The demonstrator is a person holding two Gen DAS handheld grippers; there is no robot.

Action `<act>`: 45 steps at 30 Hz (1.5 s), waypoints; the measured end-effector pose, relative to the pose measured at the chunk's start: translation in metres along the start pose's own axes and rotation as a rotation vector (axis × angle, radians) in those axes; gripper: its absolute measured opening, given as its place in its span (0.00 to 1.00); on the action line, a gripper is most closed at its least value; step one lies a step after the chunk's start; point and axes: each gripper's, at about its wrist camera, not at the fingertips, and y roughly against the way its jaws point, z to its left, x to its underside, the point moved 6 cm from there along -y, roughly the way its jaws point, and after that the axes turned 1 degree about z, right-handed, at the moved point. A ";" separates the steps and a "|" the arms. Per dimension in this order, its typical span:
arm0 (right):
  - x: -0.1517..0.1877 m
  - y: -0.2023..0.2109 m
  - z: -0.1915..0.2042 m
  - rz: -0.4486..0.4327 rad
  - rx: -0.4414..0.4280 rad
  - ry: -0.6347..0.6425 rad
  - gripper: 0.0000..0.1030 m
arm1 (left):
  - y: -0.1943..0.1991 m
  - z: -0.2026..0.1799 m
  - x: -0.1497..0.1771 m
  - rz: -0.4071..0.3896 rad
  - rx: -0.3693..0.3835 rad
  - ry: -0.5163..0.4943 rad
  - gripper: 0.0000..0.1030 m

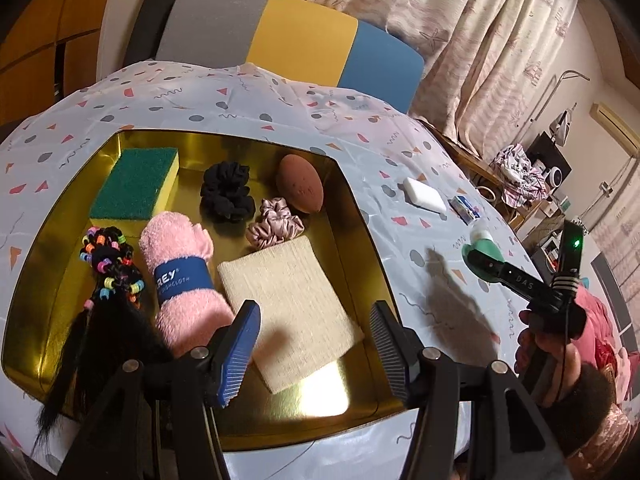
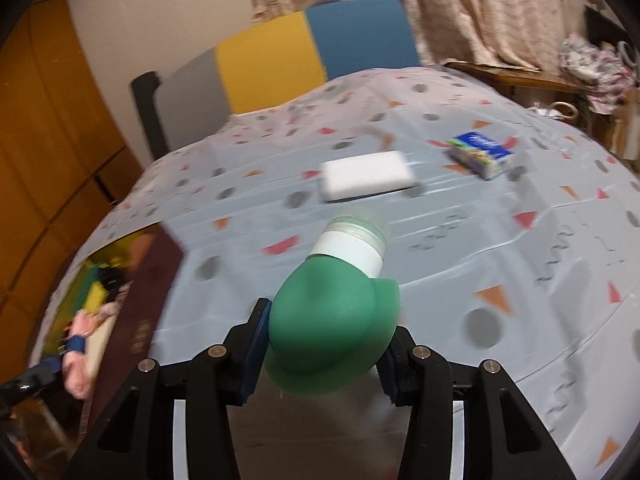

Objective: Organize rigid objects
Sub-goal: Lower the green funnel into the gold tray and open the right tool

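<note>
My right gripper (image 2: 320,352) is shut on a green squeeze bottle (image 2: 332,320) with a white collar and clear cap, held above the tablecloth; it also shows in the left wrist view (image 1: 480,250). A white block (image 2: 366,176) and a small blue box (image 2: 480,154) lie on the cloth beyond it. My left gripper (image 1: 316,344) is open and empty above a gold tray (image 1: 360,200) that holds a beige cloth (image 1: 292,308), a pink rolled towel (image 1: 180,276), a green sponge (image 1: 132,184), scrunchies, a brown egg-shaped sponge (image 1: 300,188) and a beaded hairpiece (image 1: 108,264).
The table wears a pale patterned cloth (image 1: 420,152). A grey, yellow and blue chair back (image 1: 280,40) stands behind it. Curtains and cluttered furniture (image 1: 532,168) are at the right. The tray's edge (image 2: 136,312) is at the left in the right wrist view.
</note>
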 end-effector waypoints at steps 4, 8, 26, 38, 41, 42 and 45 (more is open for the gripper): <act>0.004 0.007 0.044 0.008 -0.076 0.028 0.47 | 0.008 0.006 0.004 -0.019 -0.024 -0.013 0.56; 0.005 0.010 0.100 0.026 -0.156 0.105 0.47 | 0.017 0.016 0.004 -0.035 -0.035 -0.003 0.56; 0.029 -0.066 0.285 0.238 -0.229 0.511 0.48 | 0.064 0.109 0.006 -0.136 -0.120 0.212 0.56; 0.017 -0.055 0.248 0.171 -0.183 0.373 0.69 | 0.066 0.108 0.005 -0.145 -0.109 0.225 0.56; 0.016 -0.043 0.229 0.156 -0.175 0.320 0.70 | 0.062 0.103 0.007 -0.134 -0.101 0.215 0.56; 0.017 -0.040 0.222 0.157 -0.175 0.296 0.70 | 0.060 0.100 0.008 -0.128 -0.096 0.210 0.56; 0.017 -0.034 0.208 0.163 -0.169 0.253 0.71 | 0.057 0.090 0.009 -0.116 -0.077 0.194 0.56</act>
